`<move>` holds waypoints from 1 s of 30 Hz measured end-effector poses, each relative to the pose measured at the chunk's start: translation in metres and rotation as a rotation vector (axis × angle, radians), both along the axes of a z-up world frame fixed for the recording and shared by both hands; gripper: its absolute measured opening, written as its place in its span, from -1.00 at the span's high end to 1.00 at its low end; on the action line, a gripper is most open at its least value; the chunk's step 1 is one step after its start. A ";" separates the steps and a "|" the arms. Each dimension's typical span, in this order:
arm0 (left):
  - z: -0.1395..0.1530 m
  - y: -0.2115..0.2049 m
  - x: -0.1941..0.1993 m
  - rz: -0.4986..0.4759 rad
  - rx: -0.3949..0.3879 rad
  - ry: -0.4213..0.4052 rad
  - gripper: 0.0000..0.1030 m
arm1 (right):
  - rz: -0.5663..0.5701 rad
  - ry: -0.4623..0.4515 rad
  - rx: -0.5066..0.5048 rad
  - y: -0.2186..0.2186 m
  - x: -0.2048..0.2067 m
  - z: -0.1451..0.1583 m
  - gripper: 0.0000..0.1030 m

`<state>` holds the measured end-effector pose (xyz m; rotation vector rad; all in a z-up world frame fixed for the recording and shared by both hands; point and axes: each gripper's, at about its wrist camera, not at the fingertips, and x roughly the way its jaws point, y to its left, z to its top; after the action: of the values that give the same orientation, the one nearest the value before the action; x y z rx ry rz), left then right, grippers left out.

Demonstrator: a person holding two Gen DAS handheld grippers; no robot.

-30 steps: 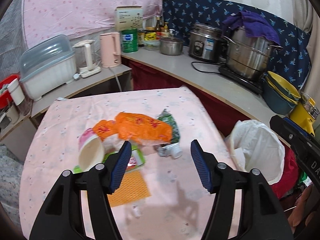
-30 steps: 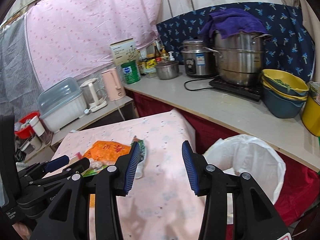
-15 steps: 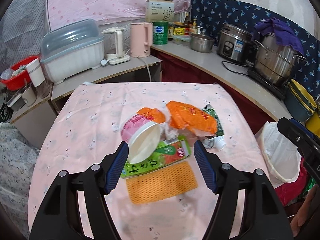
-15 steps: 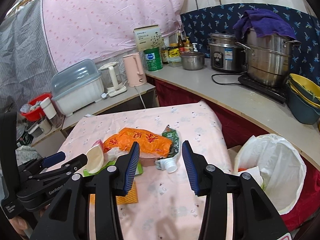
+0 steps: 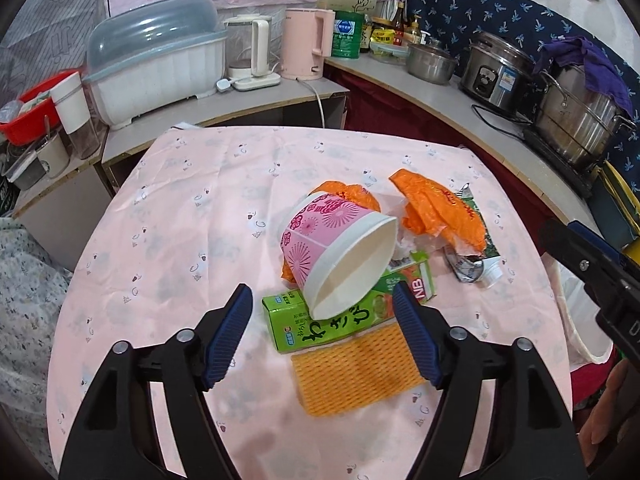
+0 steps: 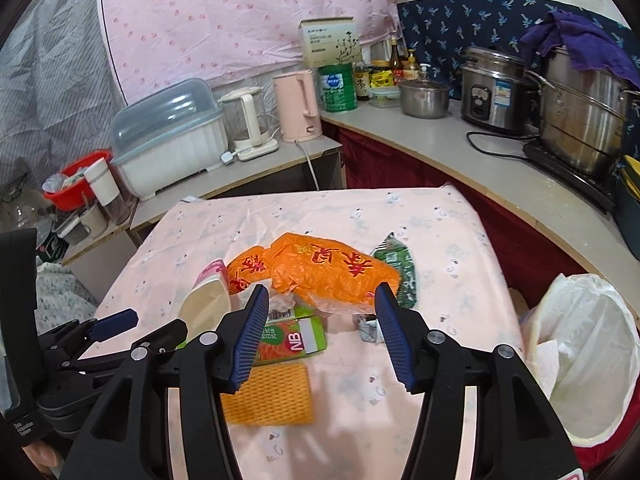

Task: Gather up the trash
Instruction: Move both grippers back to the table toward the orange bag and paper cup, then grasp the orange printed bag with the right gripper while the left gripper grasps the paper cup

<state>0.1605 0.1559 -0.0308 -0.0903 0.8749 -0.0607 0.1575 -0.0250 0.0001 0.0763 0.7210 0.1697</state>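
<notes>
Collection has barely begun, by my judgement: the whole heap of rubbish lies on the pink tablecloth point(image 5: 168, 216), and neither claw holds anything. The left claw point(image 5: 324, 336) hangs just short of the heap with its jaws opening, nothing between the pads; the tipped pink paper cup point(image 5: 340, 256) lies straight ahead of it, resting on the green carton point(image 5: 320, 326), with the orange mesh pad point(image 5: 356, 372) directly below the jaws. The right claw point(image 6: 320, 334) is likewise empty, jaws opening, and faces the orange plastic bag point(image 6: 320, 272); the green wrapper point(image 6: 398, 272) and a small crumpled foil piece point(image 6: 368, 328) lie just beyond its right finger. The bin with the white liner point(image 6: 584, 352) stands off the table edge to the right of the right claw, with some white paper already inside, so a little may be done. Everything on the cloth is left. The pieces overlap, so lifting one may drag another. The counter behind, with its pink kettle point(image 5: 306, 44) and steel pots point(image 6: 580, 116), is well apart and no obstruction.
</notes>
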 end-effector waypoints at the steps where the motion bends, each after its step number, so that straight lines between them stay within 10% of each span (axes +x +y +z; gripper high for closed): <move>1: -0.002 0.001 0.003 -0.001 -0.003 0.001 -0.42 | 0.006 0.010 -0.001 0.004 0.006 -0.004 -0.06; 12: -0.020 0.006 0.037 -0.015 0.008 0.022 -0.38 | 0.038 0.074 -0.034 0.036 0.069 -0.039 -0.22; 19: -0.030 0.009 0.049 -0.026 -0.004 0.046 0.15 | 0.052 0.113 -0.074 0.050 0.097 -0.062 -0.25; 30: -0.027 0.009 0.048 -0.033 -0.027 0.046 0.92 | 0.059 0.074 -0.033 0.045 0.091 -0.056 0.61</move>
<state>0.2082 0.1646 -0.0576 -0.1034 0.9215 -0.1016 0.2486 0.0196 -0.0556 0.0301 0.8004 0.2125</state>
